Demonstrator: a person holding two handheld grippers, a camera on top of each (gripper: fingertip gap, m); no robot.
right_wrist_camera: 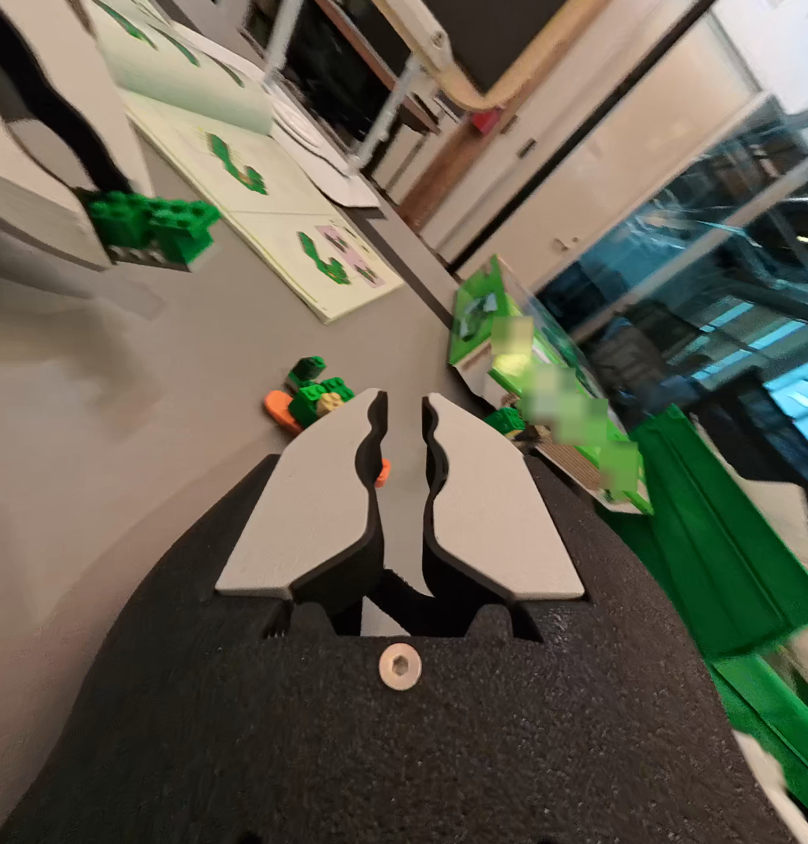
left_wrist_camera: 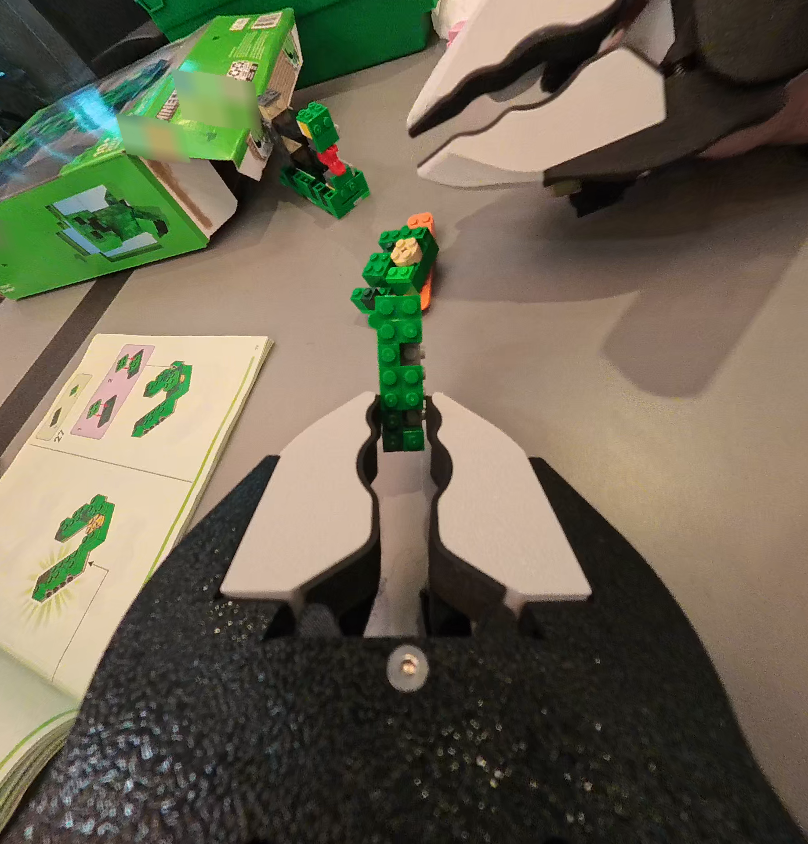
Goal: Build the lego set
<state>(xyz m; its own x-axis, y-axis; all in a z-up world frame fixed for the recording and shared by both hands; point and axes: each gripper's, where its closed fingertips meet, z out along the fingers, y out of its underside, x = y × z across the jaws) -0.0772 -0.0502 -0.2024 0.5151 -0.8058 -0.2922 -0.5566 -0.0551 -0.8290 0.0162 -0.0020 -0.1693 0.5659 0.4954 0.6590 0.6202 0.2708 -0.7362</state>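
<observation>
My left gripper [left_wrist_camera: 403,404] is shut on a long green brick strip [left_wrist_camera: 399,365] and holds it above the grey table. In the right wrist view the same gripper [right_wrist_camera: 87,192] and strip [right_wrist_camera: 151,228] appear at the upper left. On the table beyond lies a green assembly with a tan round stud [left_wrist_camera: 404,253] [right_wrist_camera: 322,397], resting on an orange brick separator [left_wrist_camera: 422,220] [right_wrist_camera: 278,407]. My right gripper [right_wrist_camera: 404,402] is slightly open and empty, just right of that assembly. It shows in the left wrist view [left_wrist_camera: 415,128] at the upper right.
An open instruction booklet [left_wrist_camera: 119,456] [right_wrist_camera: 265,201] lies at the left. A green set box [left_wrist_camera: 96,205] [right_wrist_camera: 479,315] stands behind it. A small green build with a red part [left_wrist_camera: 324,160] sits by the box. A green bin [left_wrist_camera: 361,36] [right_wrist_camera: 712,548] is at the back. The grippers' ends are close to 12 centimetres from one another. The orange brick separator [right_wrist_camera: 278,407] is about 6 centimetres from my right fingertips.
</observation>
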